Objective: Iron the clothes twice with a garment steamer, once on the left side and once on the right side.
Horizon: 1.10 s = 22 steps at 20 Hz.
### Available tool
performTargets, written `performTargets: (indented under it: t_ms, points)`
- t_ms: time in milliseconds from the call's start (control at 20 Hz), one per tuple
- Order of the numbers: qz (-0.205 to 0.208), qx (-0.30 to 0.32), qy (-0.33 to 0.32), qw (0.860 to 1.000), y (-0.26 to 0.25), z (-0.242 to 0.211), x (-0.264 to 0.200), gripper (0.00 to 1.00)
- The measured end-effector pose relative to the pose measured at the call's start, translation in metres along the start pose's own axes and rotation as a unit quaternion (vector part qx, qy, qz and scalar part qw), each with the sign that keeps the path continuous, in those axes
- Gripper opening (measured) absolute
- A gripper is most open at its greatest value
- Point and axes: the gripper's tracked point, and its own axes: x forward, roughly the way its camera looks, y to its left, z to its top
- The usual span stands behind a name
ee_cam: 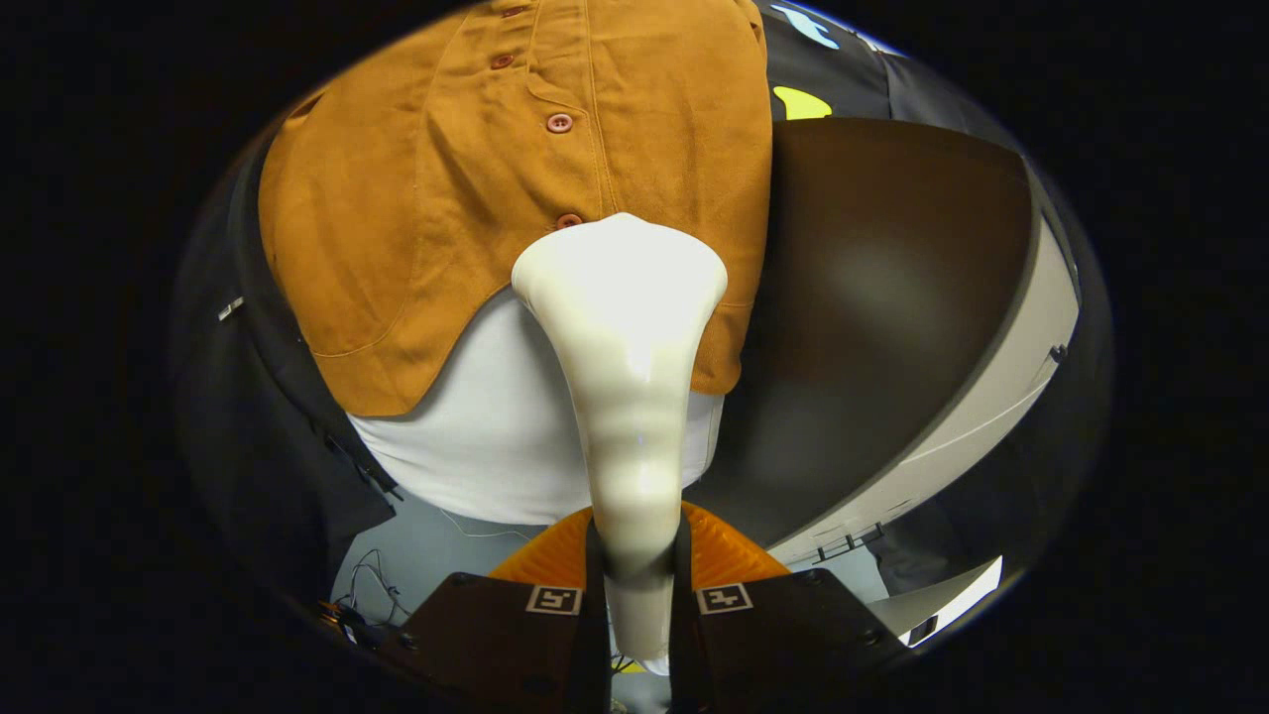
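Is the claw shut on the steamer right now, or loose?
Shut on it: the claw has both fingers pressed against the steamer handle, its head at the brown shirt's lower buttons.

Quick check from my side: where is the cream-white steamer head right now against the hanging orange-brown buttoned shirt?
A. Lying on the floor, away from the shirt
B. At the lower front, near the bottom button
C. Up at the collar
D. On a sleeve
B: the cream-white steamer head, its handle clamped between the gripper fingers, sits at the lower front of the orange-brown buttoned shirt, just below the bottom button, above the white undershirt.
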Motion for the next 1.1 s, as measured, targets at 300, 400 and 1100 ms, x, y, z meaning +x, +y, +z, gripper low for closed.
performTargets:
  t_ms: [300, 400, 1100]
  points:
    - [0.017, 0.01, -0.034, 0.999, 0.003, 0.025, -0.068, 0.27]
    - [0.024, 0.01, -0.047, 0.999, 0.004, 0.036, -0.096, 0.27]
    - [0.08, -0.006, -0.141, 0.987, 0.077, 0.161, -0.202, 0.27]
